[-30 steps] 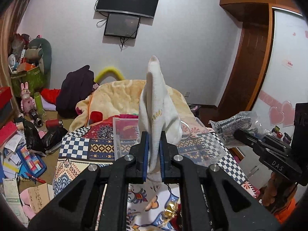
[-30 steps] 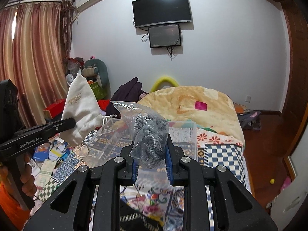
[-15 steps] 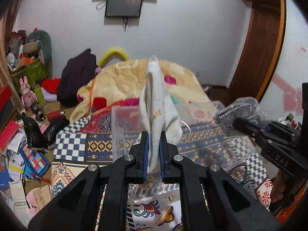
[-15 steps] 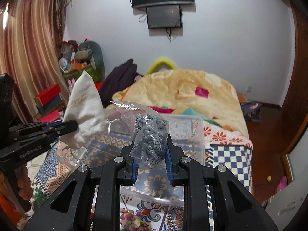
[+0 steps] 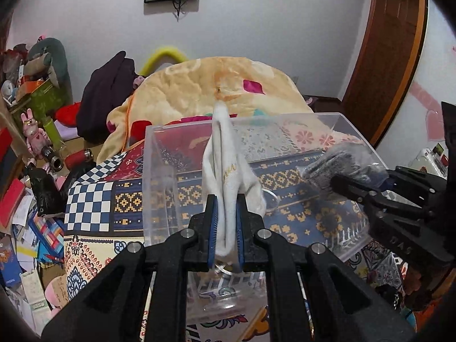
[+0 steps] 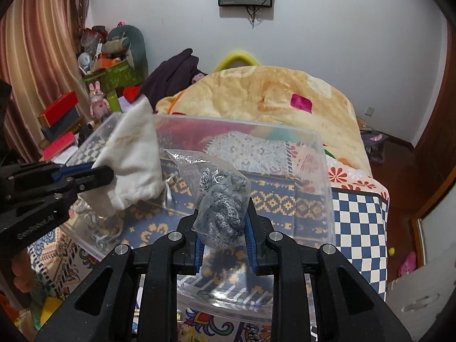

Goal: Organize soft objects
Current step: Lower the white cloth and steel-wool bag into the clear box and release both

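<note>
My left gripper (image 5: 225,229) is shut on a white cloth pouch (image 5: 228,171) with gold lettering, held over the left part of a clear plastic bin (image 5: 350,126) on the bed. My right gripper (image 6: 223,233) is shut on a clear plastic bag of grey knitted fabric (image 6: 221,202), held over the bin (image 6: 325,171) on its right side. The pouch (image 6: 134,162) and left gripper (image 6: 82,176) show at left in the right wrist view. The bag (image 5: 339,165) and right gripper (image 5: 359,192) show at right in the left wrist view.
The bin sits on a patterned, checkered bedspread (image 6: 359,222). A yellow blanket (image 5: 228,85) and dark clothing (image 5: 114,85) lie behind it. Boxes, toys and papers (image 5: 25,199) clutter the floor at left. A wooden door (image 5: 390,65) stands at right.
Both grippers have lowered and moved forward with their loads; the pouch and the bag now hang over the open bin, which fills more of both views.
</note>
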Demonstrator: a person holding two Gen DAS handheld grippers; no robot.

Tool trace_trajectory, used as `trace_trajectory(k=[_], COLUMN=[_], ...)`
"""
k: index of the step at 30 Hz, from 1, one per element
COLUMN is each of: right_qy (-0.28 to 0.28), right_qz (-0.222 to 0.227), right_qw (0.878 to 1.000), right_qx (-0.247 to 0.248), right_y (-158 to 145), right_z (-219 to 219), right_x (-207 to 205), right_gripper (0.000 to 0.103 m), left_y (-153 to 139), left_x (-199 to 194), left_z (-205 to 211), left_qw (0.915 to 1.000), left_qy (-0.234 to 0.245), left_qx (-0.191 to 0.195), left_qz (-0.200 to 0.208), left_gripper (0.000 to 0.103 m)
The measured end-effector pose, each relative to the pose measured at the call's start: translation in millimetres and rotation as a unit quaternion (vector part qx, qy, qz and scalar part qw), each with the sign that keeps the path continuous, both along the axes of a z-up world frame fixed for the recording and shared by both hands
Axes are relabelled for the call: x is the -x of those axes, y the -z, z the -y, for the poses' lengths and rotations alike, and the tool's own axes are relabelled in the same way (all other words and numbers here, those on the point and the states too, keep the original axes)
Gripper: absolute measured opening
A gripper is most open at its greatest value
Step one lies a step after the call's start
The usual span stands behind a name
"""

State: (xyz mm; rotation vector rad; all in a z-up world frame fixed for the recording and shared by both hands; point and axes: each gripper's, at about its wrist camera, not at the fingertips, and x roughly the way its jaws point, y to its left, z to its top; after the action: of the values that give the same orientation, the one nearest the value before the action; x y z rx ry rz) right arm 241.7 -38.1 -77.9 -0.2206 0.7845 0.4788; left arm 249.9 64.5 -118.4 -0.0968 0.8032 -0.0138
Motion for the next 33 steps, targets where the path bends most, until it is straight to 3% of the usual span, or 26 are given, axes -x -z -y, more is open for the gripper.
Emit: trace_trajectory(k=[2,4,7,9,13,19,25,33], right_qy=[-0.002,-0.004,-0.003,-0.006,-0.006,-0.012,-0.03,-0.042], right_qz=[-0.001,0.002,0.013,0.021,0.037,0.065,0.084,0.081], right_qw=[1.0,1.0,1.0,1.0,0.999,0.996,0.993,0.993], right_qx=[0.002,-0.005,-0.017,-0.021,-0.034,-0.063,-0.08,-0.076], right_y=[-0.7,-3.9,-10.8,-17.1,-32.2,-55.0,-66.3,-48.1], right_z=[0.7,3.7,6.7,8.4,16.7,26.4,30.7,33.1], right_x=[1.5,4.9,11.5,17.5,28.7,52.2,81.6,117.2], right_gripper=[0.028,0.046,0.062,0.065,0.068,0.081,0.083,0.089], left_y=[-1.2,-3.7,-11.7,-18.7,-39.1,-70.7,-88.9,-68.5], left_x=[1.7,4.8,13.7,19.4,37.8,74.7,120.3,162.2], left_z=[1.1,1.5,3.7,4.0,3.3,1.1,-1.4,-3.5], left_qw=[1.0,1.0,0.9999,0.9997,0.9985,0.995,0.9908,0.9933], left_qy=[0.002,0.005,0.01,0.012,0.011,0.014,0.011,0.009], left_qx=[-0.001,0.001,0.004,0.002,0.003,0.001,-0.004,-0.016], left_qz=[0.0,0.003,0.013,0.022,0.054,0.099,0.134,0.114], left_gripper=[0.013,0.015,0.022,0.029,0.059,0.075,0.094,0.095])
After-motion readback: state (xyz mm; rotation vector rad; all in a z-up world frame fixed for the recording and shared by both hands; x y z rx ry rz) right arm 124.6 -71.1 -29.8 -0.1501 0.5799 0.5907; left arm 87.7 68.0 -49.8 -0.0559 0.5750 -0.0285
